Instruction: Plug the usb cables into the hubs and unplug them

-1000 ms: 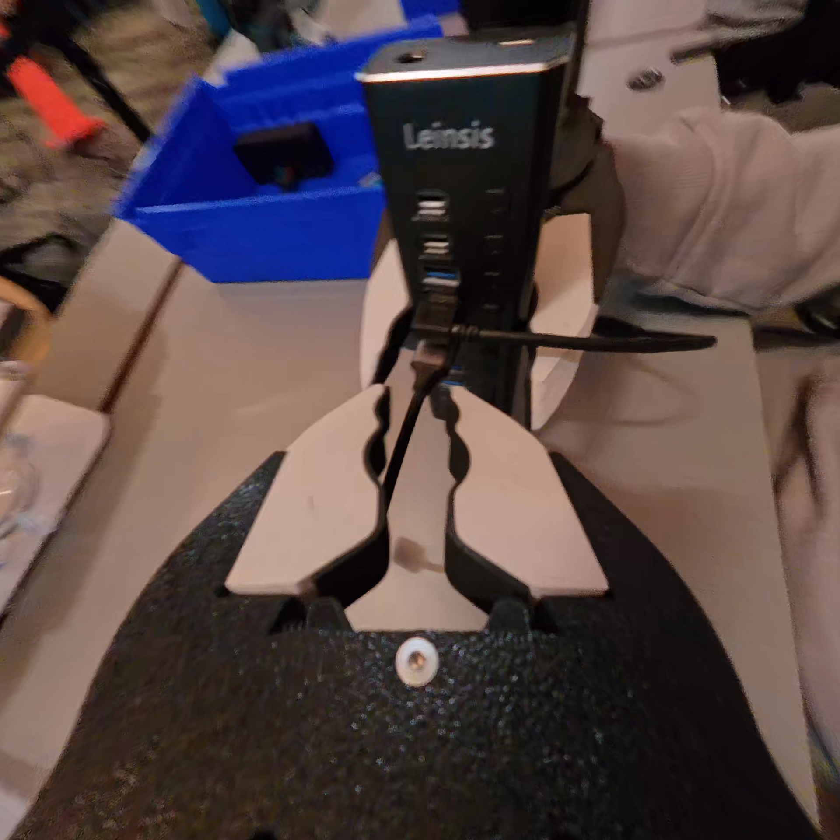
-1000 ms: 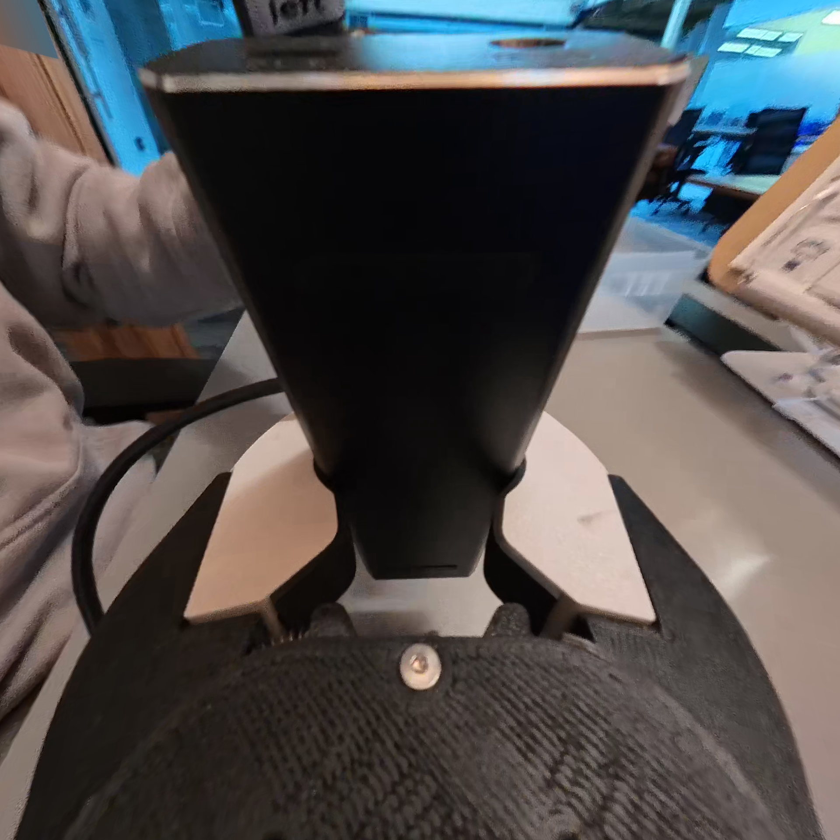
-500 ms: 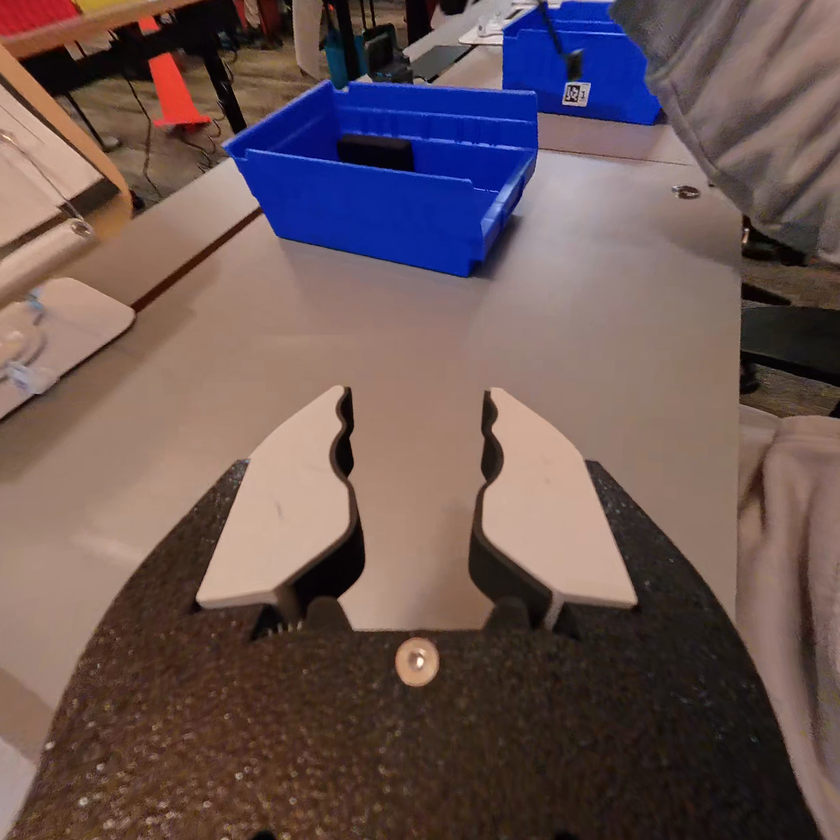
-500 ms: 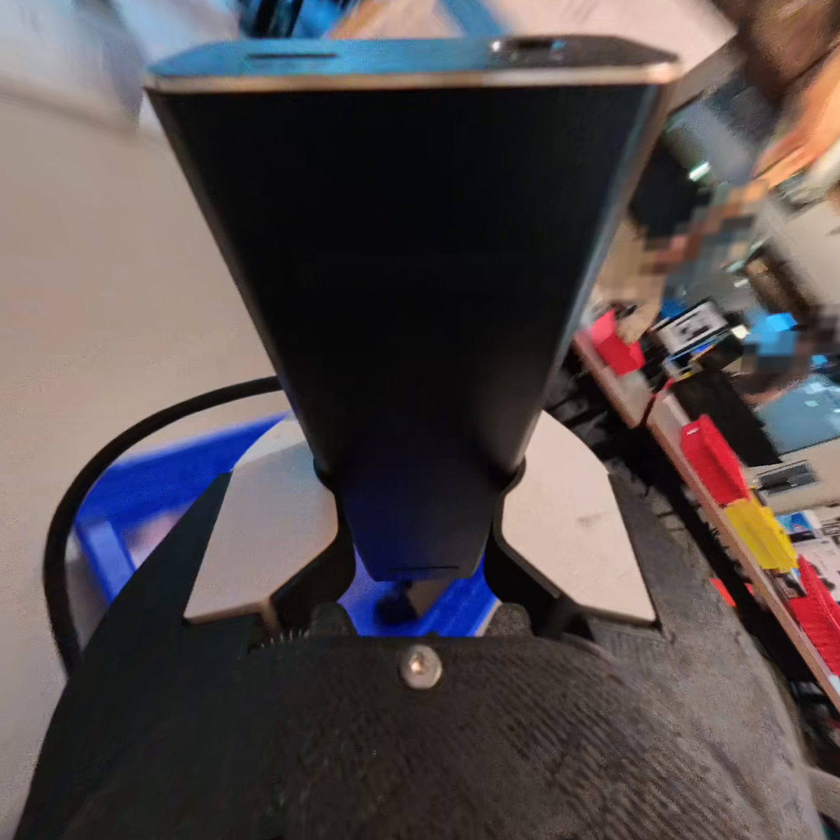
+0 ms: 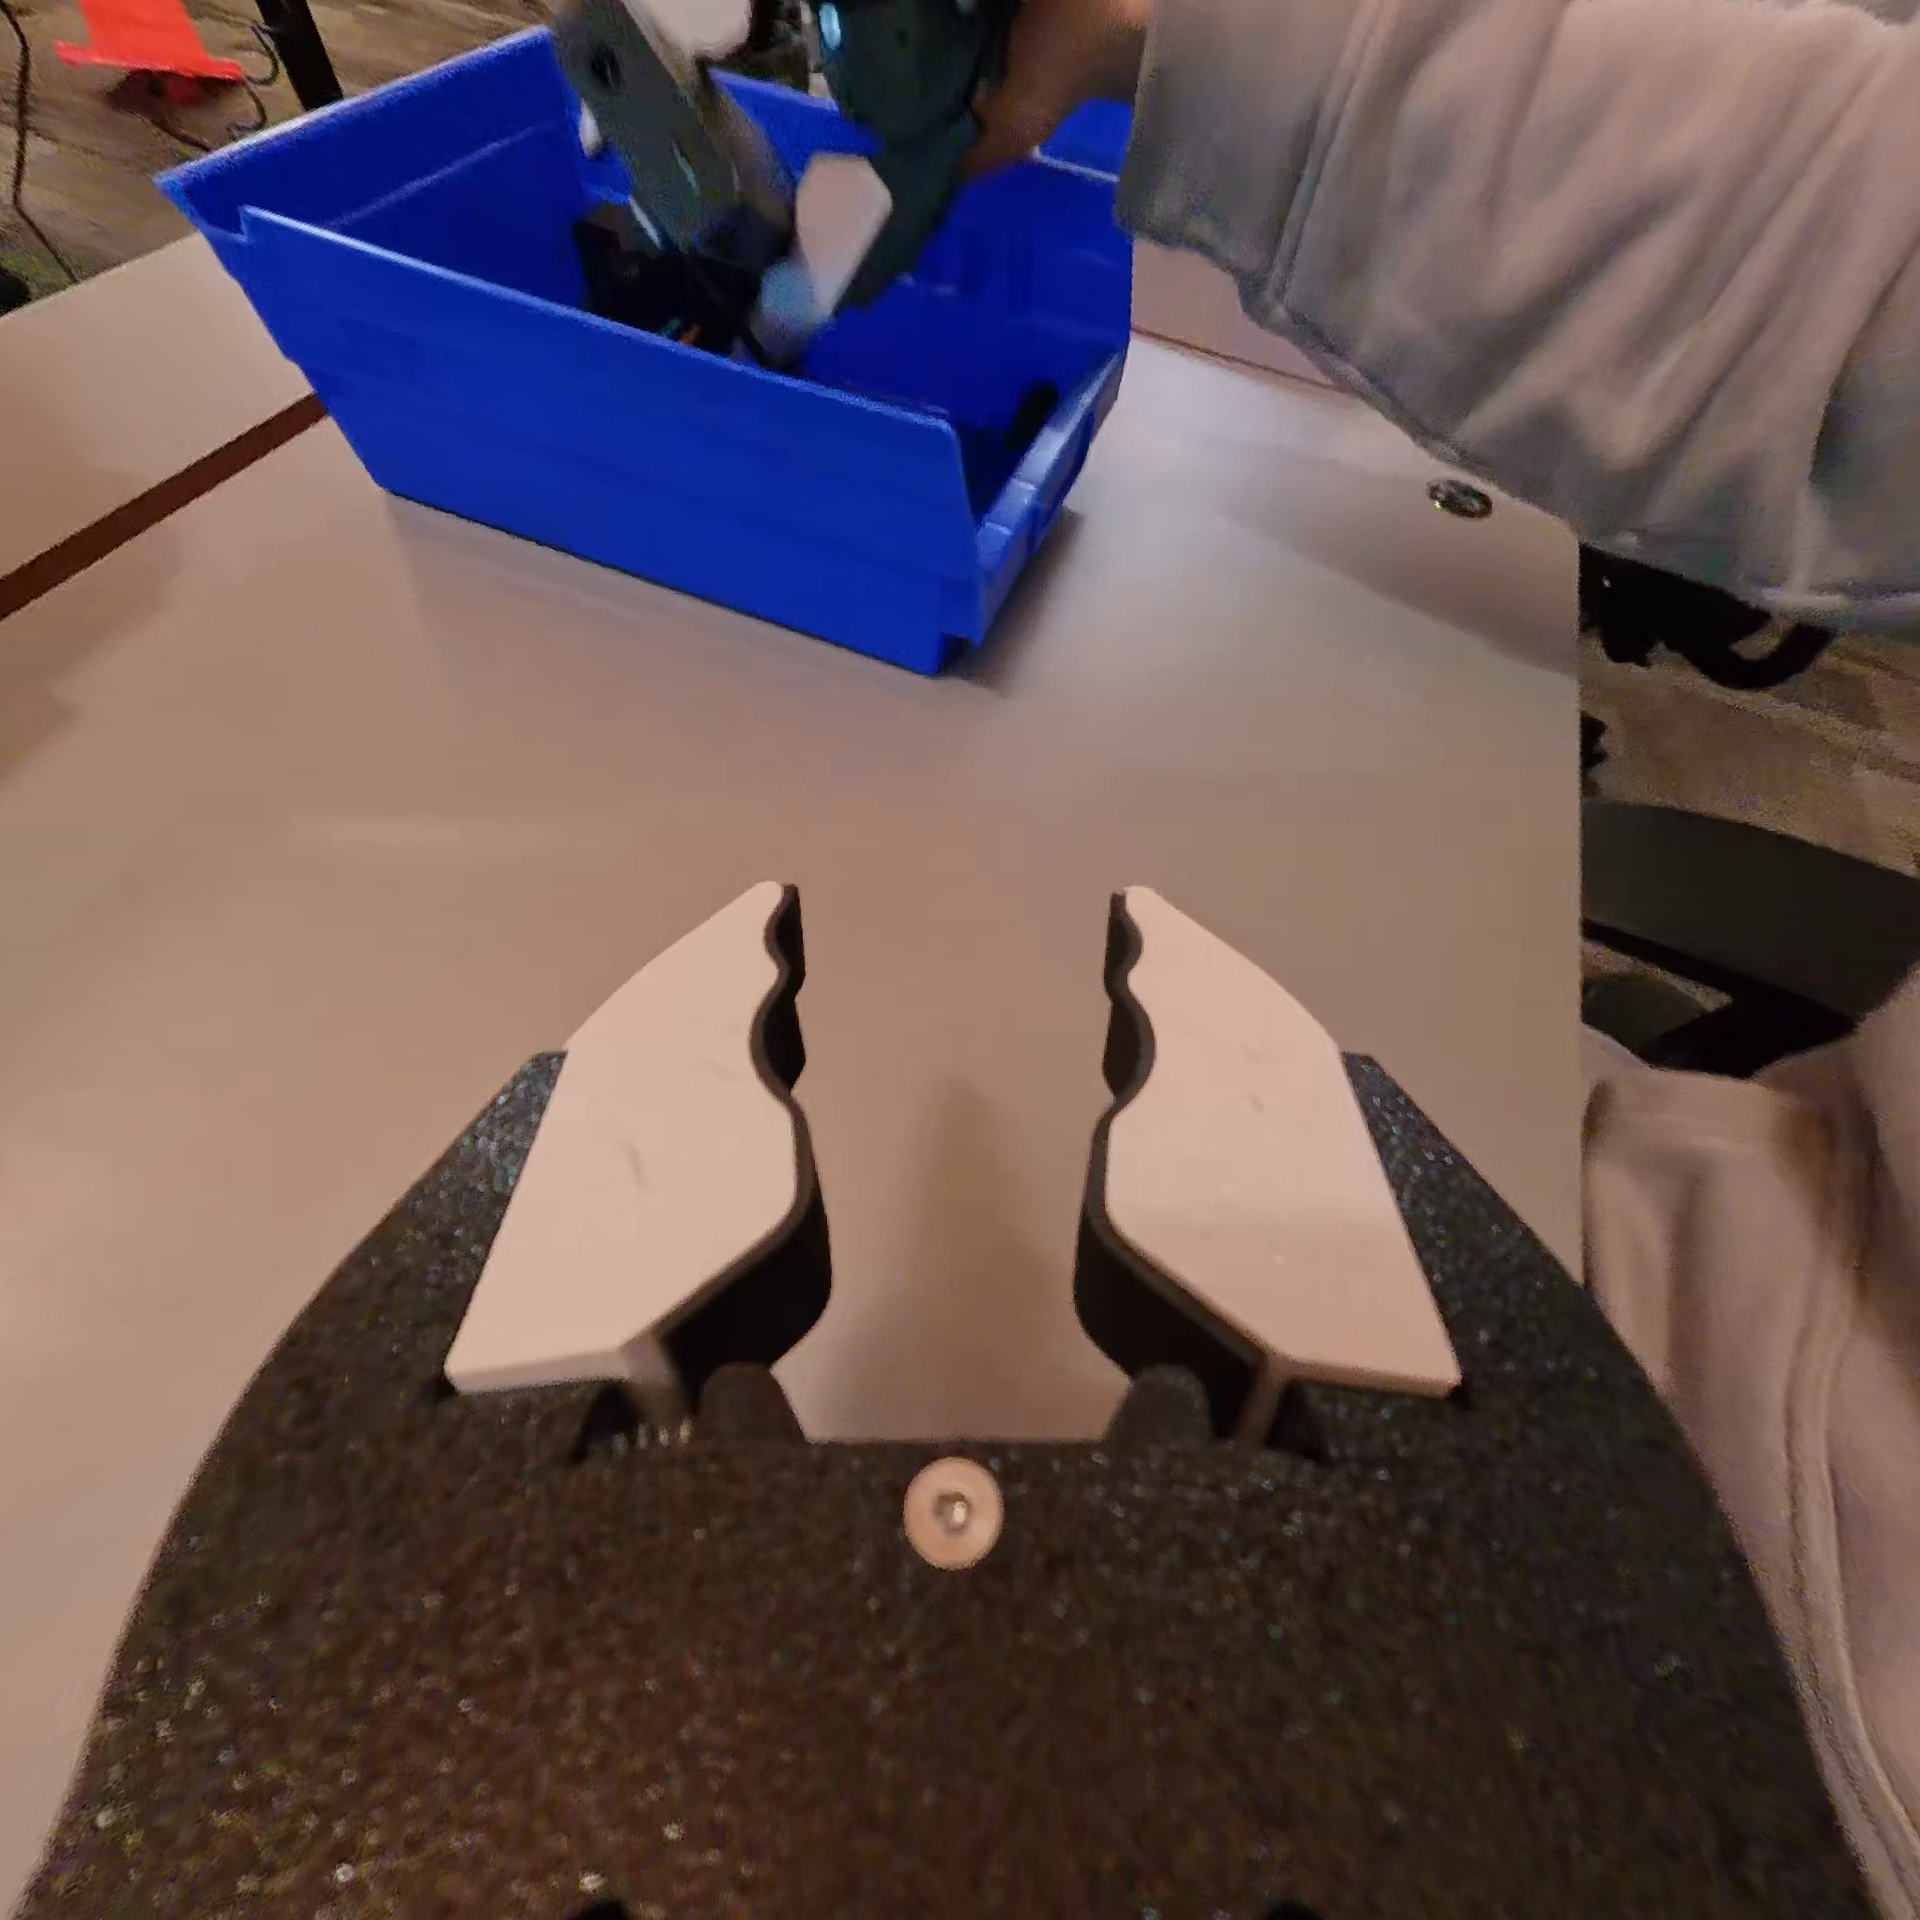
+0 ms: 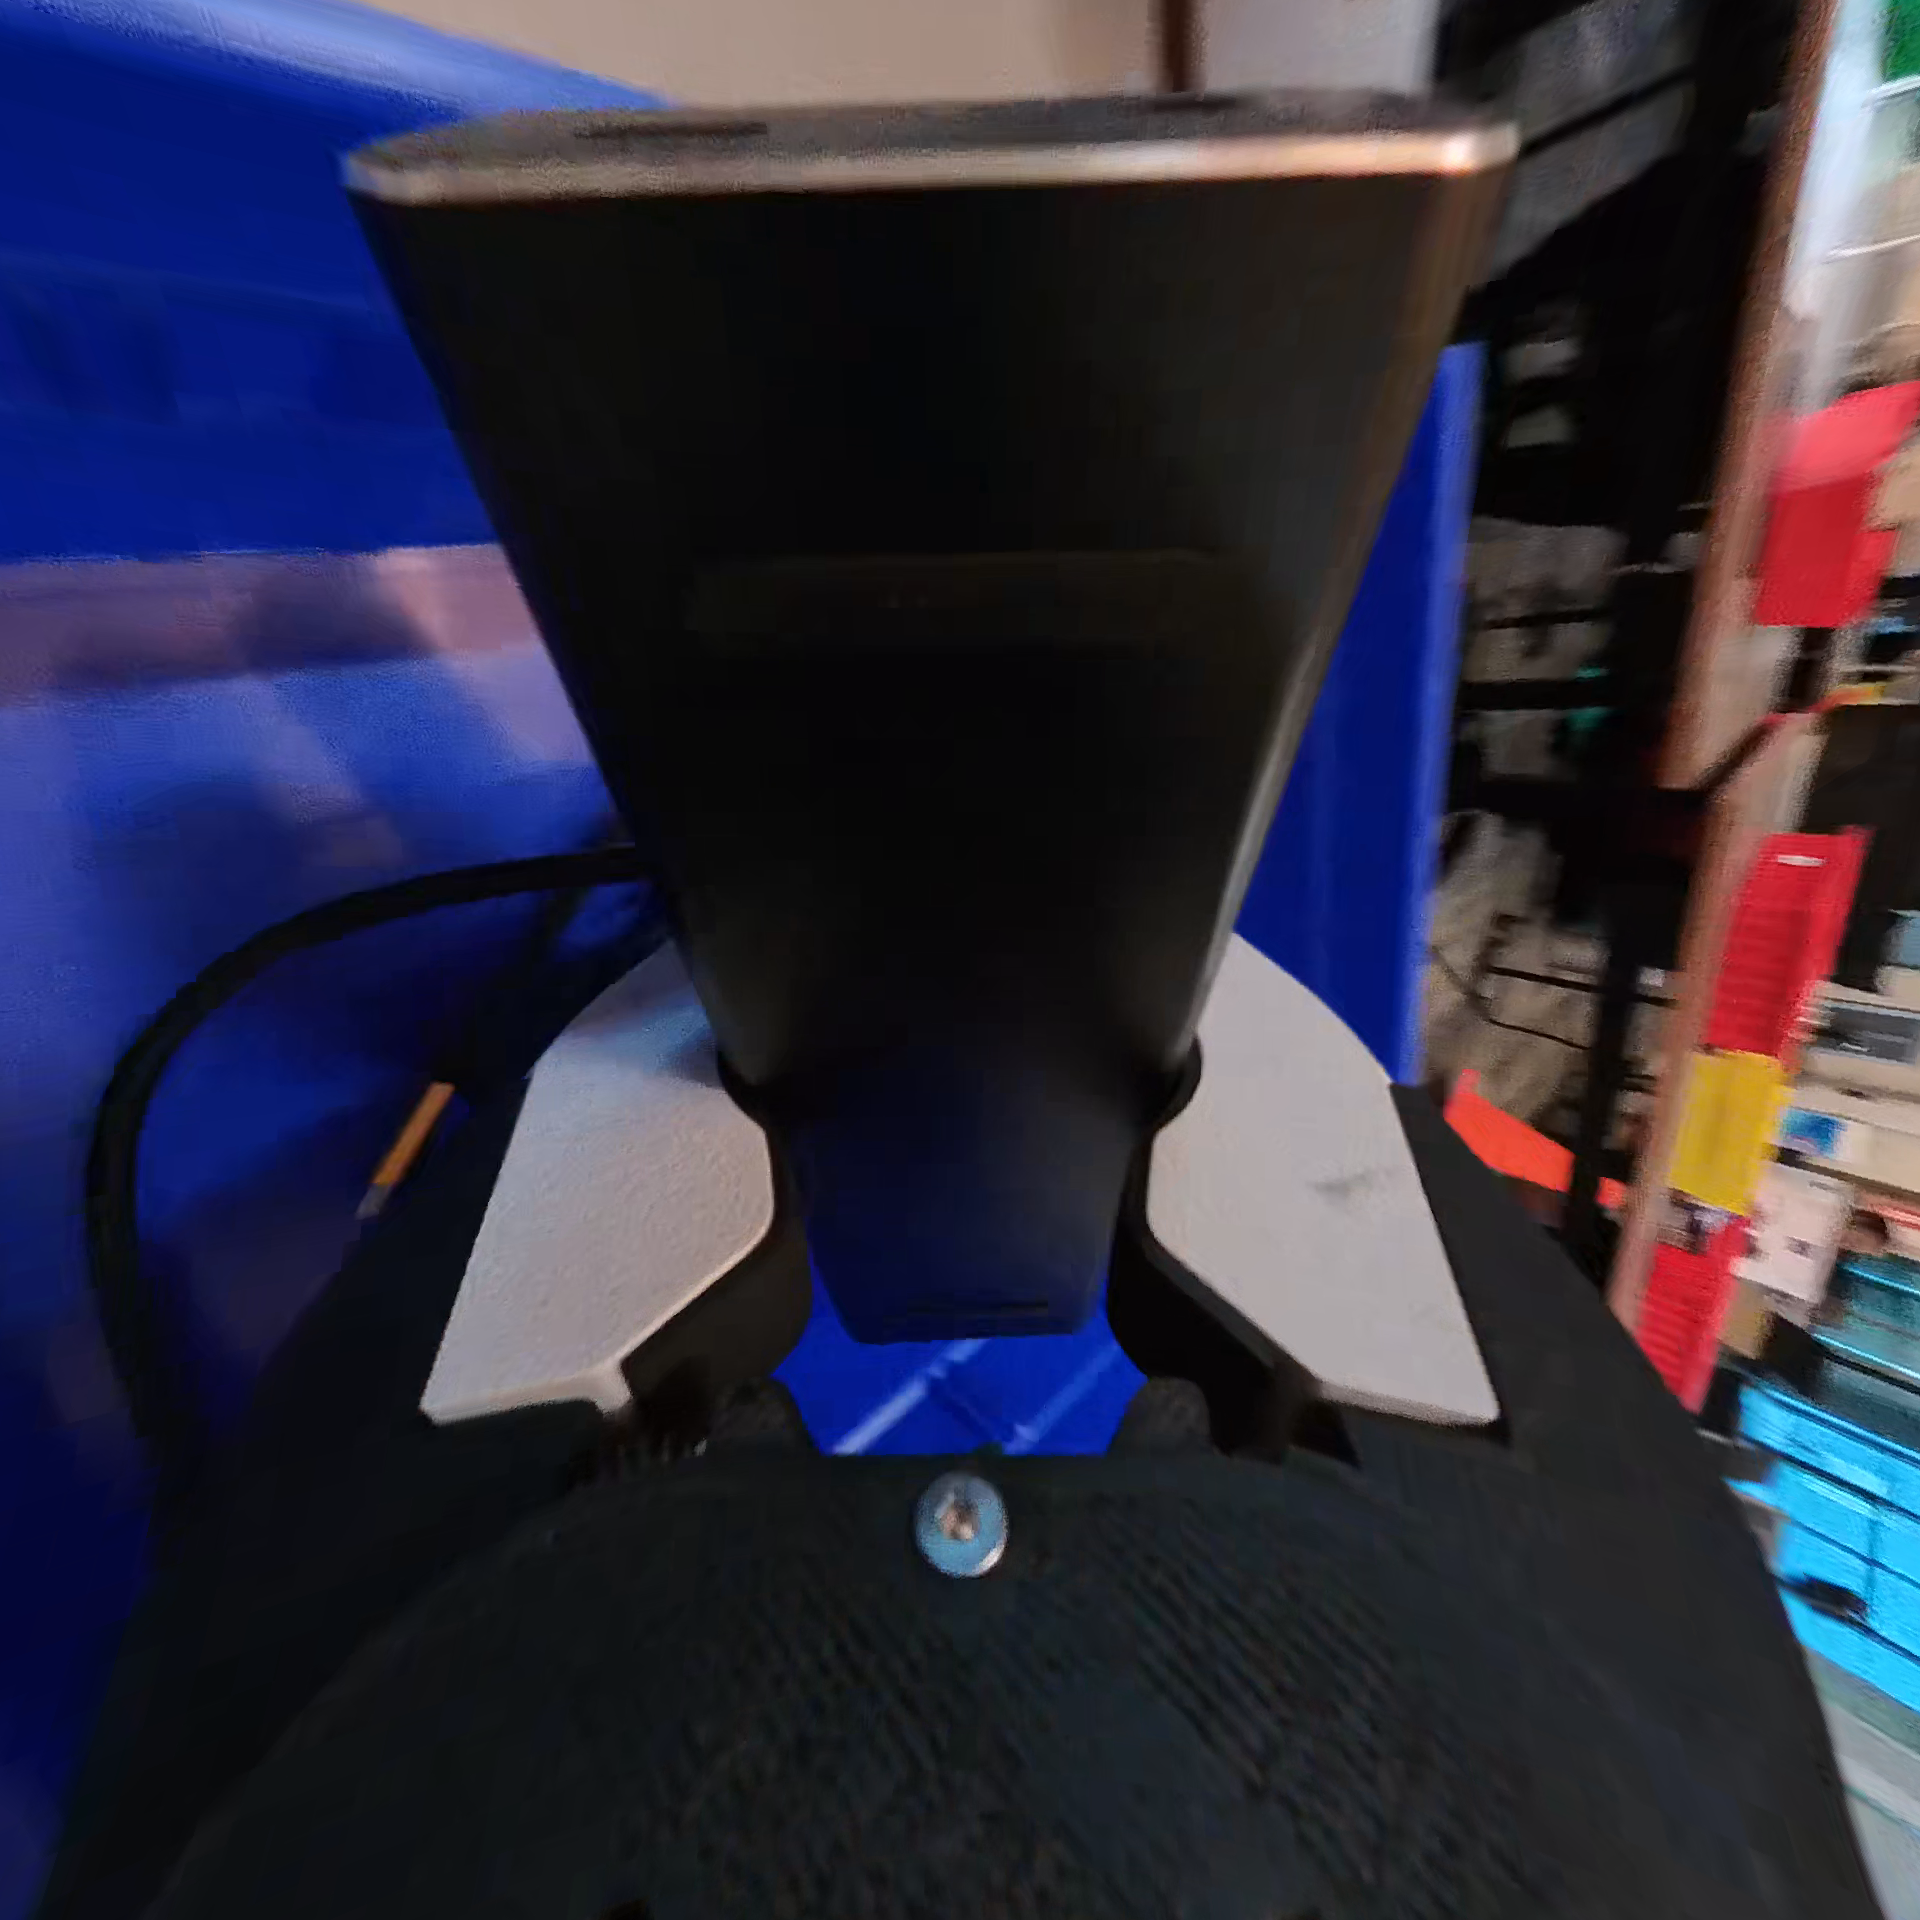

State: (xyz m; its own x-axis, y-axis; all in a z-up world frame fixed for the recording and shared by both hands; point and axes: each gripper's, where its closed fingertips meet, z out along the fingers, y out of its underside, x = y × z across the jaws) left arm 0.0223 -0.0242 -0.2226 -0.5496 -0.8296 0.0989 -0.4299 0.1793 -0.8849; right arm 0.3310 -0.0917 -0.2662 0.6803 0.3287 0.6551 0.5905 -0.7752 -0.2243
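Observation:
My right gripper (image 6: 961, 1070) is shut on the narrow end of a black USB hub (image 6: 935, 520), held over the inside of a blue bin (image 6: 208, 416). A black cable (image 6: 208, 987) curves out from the hub's left side. In the left wrist view the right gripper (image 5: 758, 239) is blurred and reaches down into the blue bin (image 5: 644, 457) with dark items below it. My left gripper (image 5: 951, 904) is open and empty, low over the grey table (image 5: 520, 831), well short of the bin.
A person's grey sleeve (image 5: 1558, 260) crosses the upper right above the table. The table's right edge and a dark chair (image 5: 1745, 935) lie to the right. Shelves with red and yellow bins (image 6: 1766, 935) stand beyond the blue bin.
My left gripper has let go of the cable at the hub, opened and drawn back. My right gripper has carried the hub with its cable away into the blue bin.

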